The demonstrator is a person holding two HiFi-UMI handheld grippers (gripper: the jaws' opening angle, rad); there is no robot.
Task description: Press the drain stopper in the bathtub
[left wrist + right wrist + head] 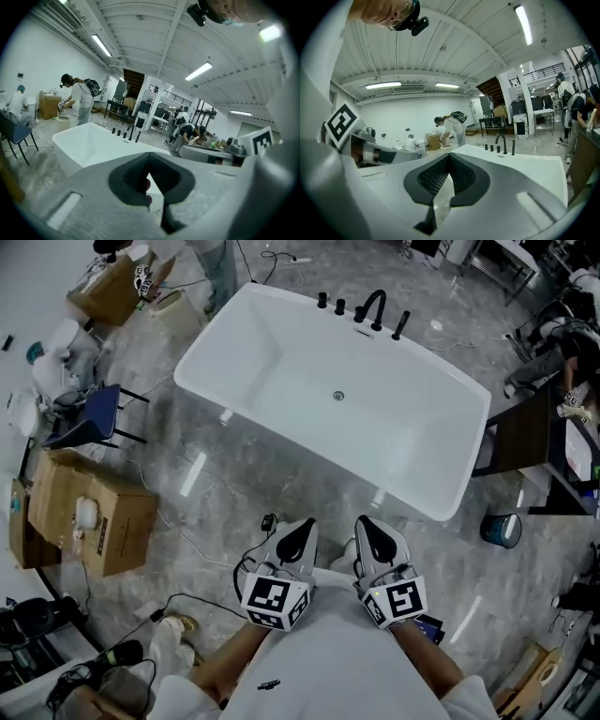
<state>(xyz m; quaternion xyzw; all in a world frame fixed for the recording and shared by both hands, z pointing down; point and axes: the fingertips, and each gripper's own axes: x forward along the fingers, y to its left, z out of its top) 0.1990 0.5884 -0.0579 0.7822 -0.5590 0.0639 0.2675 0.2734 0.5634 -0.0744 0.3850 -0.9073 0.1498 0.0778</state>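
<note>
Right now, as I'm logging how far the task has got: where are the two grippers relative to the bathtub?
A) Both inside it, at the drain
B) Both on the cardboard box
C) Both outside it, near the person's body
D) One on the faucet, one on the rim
C: the head view shows the left gripper and right gripper side by side over the floor, short of the bathtub, away from the drain stopper.

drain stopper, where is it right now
In the head view the drain stopper sits in the middle of the bathtub floor, on the near side of the black faucet that stands on the far rim.
</note>
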